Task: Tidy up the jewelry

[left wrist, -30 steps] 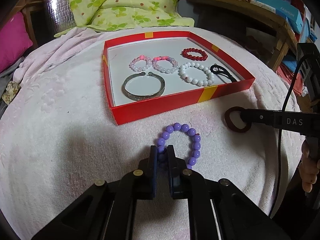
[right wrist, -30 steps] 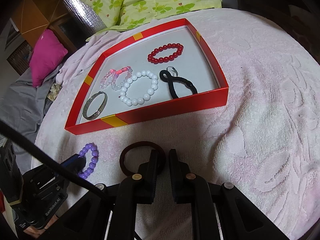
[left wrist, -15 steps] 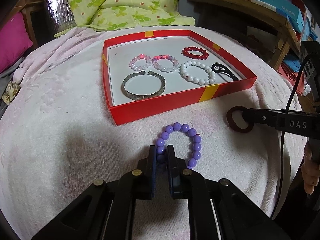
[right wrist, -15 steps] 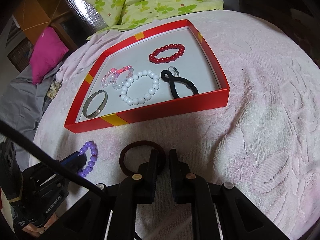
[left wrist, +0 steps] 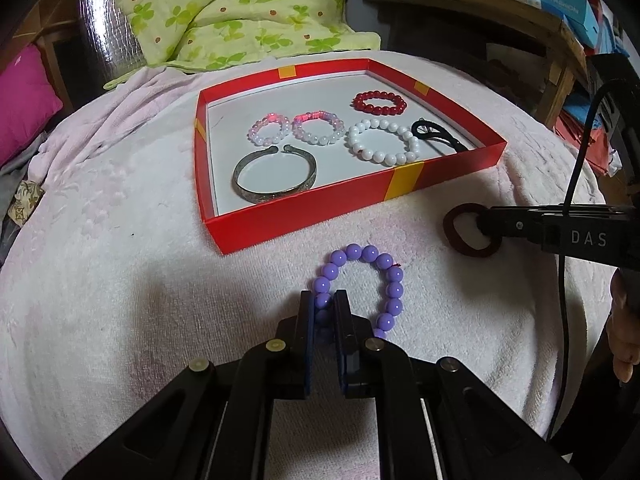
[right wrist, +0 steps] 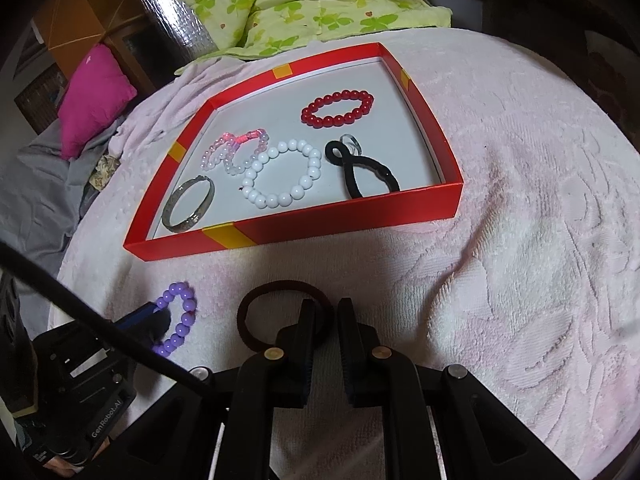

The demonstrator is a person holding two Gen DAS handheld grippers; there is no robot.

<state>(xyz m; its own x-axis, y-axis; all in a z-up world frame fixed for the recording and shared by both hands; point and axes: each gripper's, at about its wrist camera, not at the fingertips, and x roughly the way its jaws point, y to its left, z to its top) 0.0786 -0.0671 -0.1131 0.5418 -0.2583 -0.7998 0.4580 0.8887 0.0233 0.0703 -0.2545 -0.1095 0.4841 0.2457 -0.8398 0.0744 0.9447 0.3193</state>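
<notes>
Tray (left wrist: pixel 304 216): placed on the towel-covered bed (left wrist: pixel 100 280), ahead of both tongs.
Tray contents, near left: bangle (left wrist: pixel 275 179).
Tray contents, middle row: two small bead bracelets (left wrist: pixel 296 128) side by side; large bead bracelet (left wrist: pixel 384 142) to their right.
Tray contents, far right: dark bead bracelet (left wrist: pixel 379 103); looped hair tie (right wrist: pixel 360 168) near the right wall.
Outside tray, on the bed: beaded bracelet (left wrist: pixel 362 280) before the near wall, between the left tongs (left wrist: pixel 324 312); hair band (right wrist: pixel 284 316) to its right, at the right tongs (right wrist: pixel 325 320).
Behind tray: quilt (left wrist: pixel 224 12).
</notes>
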